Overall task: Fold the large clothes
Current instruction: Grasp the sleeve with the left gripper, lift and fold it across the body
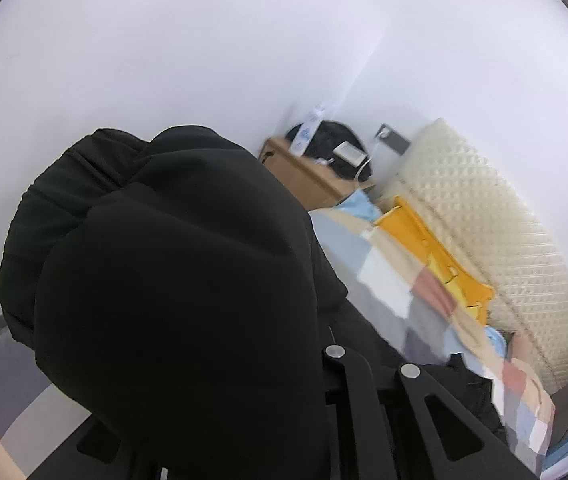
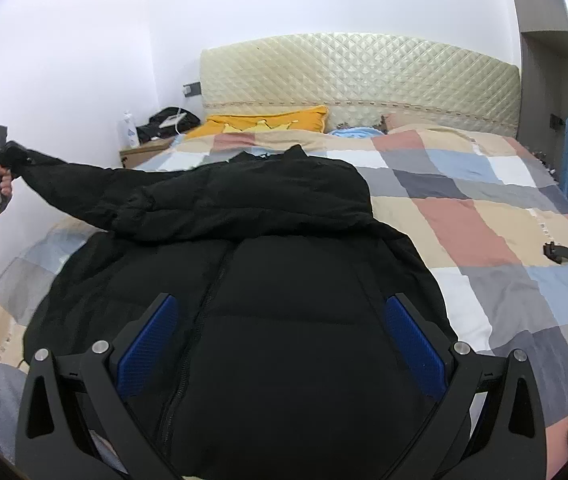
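Though black jacket (image 1: 171, 280) fabric hides the left gripper (image 2: 5, 152) fingertips in its own view, right wrist view shows it at left edge clenched on jkt sleeve, w/ right gripper (image 2: 279, 344) spread wide over jkt on checked quilt (image 2: 484, 216).

white walls (image 2: 83, 40), quilted cream headboard (image 2: 360, 76), wooden nightstand (image 2: 143, 154).

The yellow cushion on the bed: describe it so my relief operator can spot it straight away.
Find the quilted cream headboard at the far end of the bed. At its foot, on the left, the yellow cushion lies flat above the checked quilt. It is the only bright yellow thing there; the bundle beside it is pale blue.
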Demonstrator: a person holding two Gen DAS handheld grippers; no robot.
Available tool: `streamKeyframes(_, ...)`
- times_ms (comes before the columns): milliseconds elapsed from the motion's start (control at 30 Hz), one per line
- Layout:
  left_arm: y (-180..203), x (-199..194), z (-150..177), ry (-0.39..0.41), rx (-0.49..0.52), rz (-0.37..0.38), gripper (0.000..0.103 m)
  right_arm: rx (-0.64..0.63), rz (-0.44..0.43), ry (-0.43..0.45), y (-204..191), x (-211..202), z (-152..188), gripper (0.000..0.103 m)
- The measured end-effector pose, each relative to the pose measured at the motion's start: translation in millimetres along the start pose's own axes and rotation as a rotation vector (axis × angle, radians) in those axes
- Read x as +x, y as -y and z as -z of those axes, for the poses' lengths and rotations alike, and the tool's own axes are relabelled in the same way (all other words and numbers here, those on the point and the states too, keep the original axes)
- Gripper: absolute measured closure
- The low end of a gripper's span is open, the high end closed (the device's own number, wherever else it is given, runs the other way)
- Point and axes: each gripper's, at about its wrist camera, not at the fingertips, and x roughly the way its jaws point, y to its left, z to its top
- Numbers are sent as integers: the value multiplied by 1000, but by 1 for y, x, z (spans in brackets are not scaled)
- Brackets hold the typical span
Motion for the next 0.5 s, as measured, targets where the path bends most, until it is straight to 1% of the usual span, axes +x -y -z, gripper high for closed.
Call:
streamKeyframes(100, 36, -28, -7, 26, 29, 24, 91, 13, -33, 4, 8, -6, -1, 0)
streamKeyframes(200, 75, -55, -10, 52, 51, 66, 91, 19, -67, 22, 13, -12, -4, 0)
streamKeyframes(267, 108, -74, -13, 69, 66, 100, 91, 0, -78, 38, 16, -14, -8, 0)
streamKeyframes(300, 118, -82, -12, 74, 73, 109, 91, -7, -79, 41, 19, -15, -10, 0)
streamKeyframes(333, 138, -92, -12, 82, 89, 125, 91, -4, -91, 38, 23, -14, -11, 0)
streamKeyframes(367, 149, -98, -11, 86, 101, 136, 91, 1, -99, 39, 28, -15, -12, 0)
streamKeyframes(433, 182, -112, -6, 98, 137, 153, 91, -13, -90, 54, 34, -20, -13, 0)
streamKeyframes(500, 212, -122, 1, 107, 169, 168, 91, -36, -61, 70, 43, -26, -14, 0)
